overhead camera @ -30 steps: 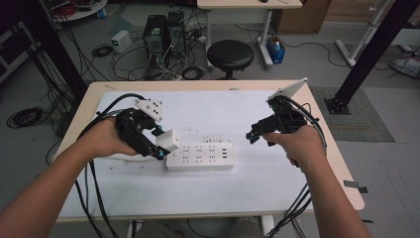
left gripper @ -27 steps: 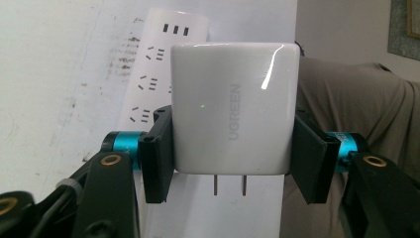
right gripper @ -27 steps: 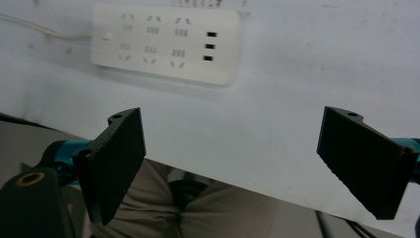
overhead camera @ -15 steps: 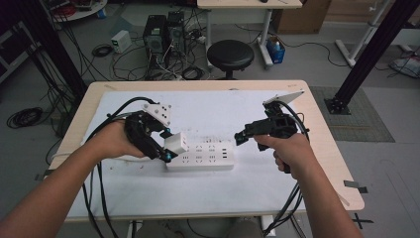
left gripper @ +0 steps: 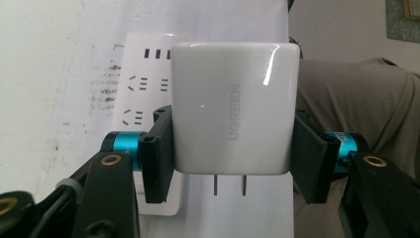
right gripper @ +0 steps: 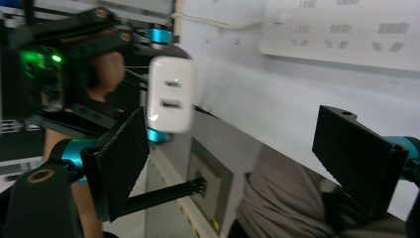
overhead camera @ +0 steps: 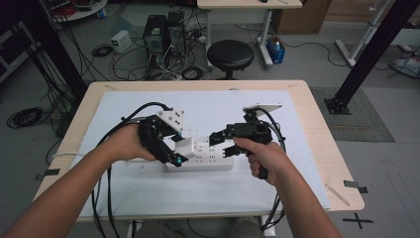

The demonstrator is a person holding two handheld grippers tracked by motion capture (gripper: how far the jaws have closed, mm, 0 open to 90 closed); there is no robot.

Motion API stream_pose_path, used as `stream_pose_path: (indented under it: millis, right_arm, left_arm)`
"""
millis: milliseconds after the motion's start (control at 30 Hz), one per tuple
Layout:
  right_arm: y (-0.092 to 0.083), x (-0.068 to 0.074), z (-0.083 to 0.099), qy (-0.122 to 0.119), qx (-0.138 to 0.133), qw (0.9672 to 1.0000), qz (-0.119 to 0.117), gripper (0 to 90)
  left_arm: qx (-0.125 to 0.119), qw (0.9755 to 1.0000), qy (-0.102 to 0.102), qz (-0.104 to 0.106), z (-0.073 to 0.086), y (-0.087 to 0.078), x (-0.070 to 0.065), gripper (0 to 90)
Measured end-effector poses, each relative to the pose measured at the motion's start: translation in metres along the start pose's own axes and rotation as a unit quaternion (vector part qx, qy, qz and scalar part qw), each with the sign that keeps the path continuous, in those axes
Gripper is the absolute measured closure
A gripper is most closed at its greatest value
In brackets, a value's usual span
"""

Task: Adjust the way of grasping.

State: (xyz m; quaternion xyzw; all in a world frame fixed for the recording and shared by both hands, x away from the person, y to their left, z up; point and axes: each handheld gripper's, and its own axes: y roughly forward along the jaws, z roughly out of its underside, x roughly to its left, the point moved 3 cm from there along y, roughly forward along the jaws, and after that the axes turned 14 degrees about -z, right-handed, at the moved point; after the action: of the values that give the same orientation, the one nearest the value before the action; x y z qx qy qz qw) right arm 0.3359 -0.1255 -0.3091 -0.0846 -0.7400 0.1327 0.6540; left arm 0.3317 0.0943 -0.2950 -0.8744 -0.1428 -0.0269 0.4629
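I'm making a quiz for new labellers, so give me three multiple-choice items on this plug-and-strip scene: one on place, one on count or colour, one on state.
1. Where is the power strip?
A. on the white mat
B. on the stool
C. on the floor

2. How many prongs does the charger show in the left gripper view?
A. none
B. two
C. four

3. How does the right gripper stand?
A. clamped on the charger
C. clamped on the strip
B. open, holding nothing

Answers:
1 A, in the high view the strip lies on the mat between both hands.
2 B, two flat metal prongs stick out below the white body.
3 B, its jaws stand apart with nothing between; they have just been closing a little. The left gripper holds the charger.
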Motion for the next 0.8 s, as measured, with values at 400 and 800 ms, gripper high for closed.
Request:
stream_pose_path:
  millis: [400, 800]
  right_arm:
    - [0.029, -0.005, -0.001, 0.005, 0.019, 0.9976, -0.067, 25.8]
    - [0.039, -0.008, -0.003, 0.013, 0.03, 0.9971, -0.069, 46.8]
  left_arm:
    - [-0.004, 0.9999, 0.016, -0.004, -0.01, 0.008, -0.005, 42.6]
    - [0.001, 0.9991, 0.038, -0.016, -0.013, 0.015, -0.008, 42.6]
